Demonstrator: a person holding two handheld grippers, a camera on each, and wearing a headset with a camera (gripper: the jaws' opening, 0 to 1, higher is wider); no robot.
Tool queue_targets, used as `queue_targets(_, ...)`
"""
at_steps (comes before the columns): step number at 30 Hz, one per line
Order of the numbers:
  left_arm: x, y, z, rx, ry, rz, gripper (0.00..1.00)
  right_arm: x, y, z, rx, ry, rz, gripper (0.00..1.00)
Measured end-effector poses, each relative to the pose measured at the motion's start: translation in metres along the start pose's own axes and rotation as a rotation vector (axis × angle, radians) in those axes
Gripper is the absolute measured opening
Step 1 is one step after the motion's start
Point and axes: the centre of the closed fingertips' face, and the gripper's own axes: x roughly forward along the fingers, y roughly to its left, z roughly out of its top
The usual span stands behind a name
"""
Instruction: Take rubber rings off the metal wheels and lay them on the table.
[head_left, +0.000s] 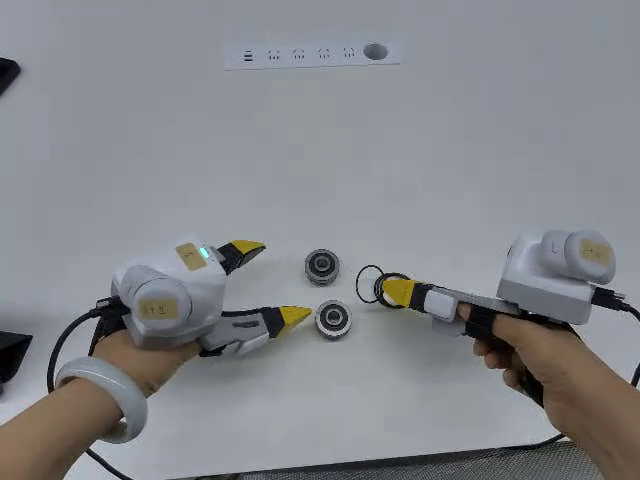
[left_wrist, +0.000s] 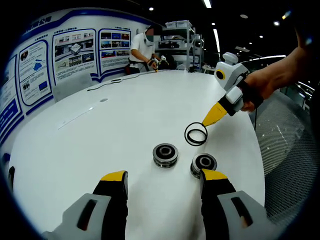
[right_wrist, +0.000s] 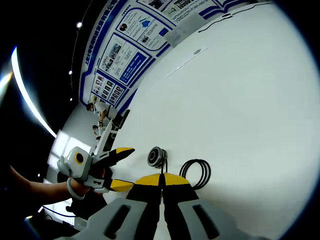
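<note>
The rubber rings (head_left: 379, 287) lie flat on the white table (head_left: 450, 170), off the wheels. Just left of the rings stand the far wheel (head_left: 321, 265) and the near wheel (head_left: 333, 319). The right gripper (head_left: 398, 291), its jaws pressed together, touches the rings' right edge with its tip. Left of the rings, beyond both wheels, is the left gripper (head_left: 270, 282), jaws spread wide and holding nothing.

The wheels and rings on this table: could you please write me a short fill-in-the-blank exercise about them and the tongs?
The number of wheels on the table is ____.
The left tongs stand ____.
The right tongs are ____.
The rings lie by the tip of the ____ tongs.
Missing words: two; open; shut; right.
</note>
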Motion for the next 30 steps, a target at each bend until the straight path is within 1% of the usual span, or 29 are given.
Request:
queue_targets(6,-0.006,0.001,-0.005,-0.008,0.005,0.014,0.58,-0.004,-0.007,-0.003,0.008,-0.001,-0.023,0.02)
queue_targets(12,-0.009,-0.001,-0.008,-0.016,0.010,0.014,0.58,-0.008,-0.020,-0.004,0.008,-0.001,-0.056,0.02)
queue_targets(15,-0.010,-0.001,-0.009,-0.021,0.008,0.017,0.57,-0.008,-0.023,-0.005,-0.036,0.007,-0.075,0.03)
queue_targets(17,-0.011,-0.002,-0.008,-0.023,0.006,0.015,0.57,-0.008,-0.025,-0.006,-0.051,0.015,-0.082,0.08)
queue_targets(19,-0.011,-0.002,-0.008,-0.022,0.007,0.015,0.57,-0.008,-0.026,-0.006,-0.072,0.021,-0.087,0.10)
queue_targets(20,-0.012,-0.003,-0.008,-0.024,0.006,0.015,0.57,-0.008,-0.027,-0.006,-0.099,0.026,-0.103,0.12)
queue_targets(23,-0.012,-0.003,-0.009,-0.026,0.005,0.015,0.57,-0.008,-0.025,-0.009,-0.135,0.040,-0.105,0.13)
queue_targets(27,-0.014,-0.003,-0.009,-0.027,0.006,0.014,0.57,-0.007,-0.028,-0.007,-0.159,0.042,-0.101,0.19)
queue_targets(28,-0.015,-0.003,-0.009,-0.027,0.005,0.014,0.57,-0.008,-0.028,-0.006,-0.182,0.039,-0.102,0.20)
queue_targets(29,-0.015,-0.004,-0.009,-0.026,0.006,0.014,0.57,-0.008,-0.028,-0.006,-0.188,0.041,-0.102,0.22)
queue_targets(30,-0.016,-0.004,-0.009,-0.028,0.006,0.013,0.57,-0.008,-0.025,-0.007,-0.197,0.043,-0.095,0.23)
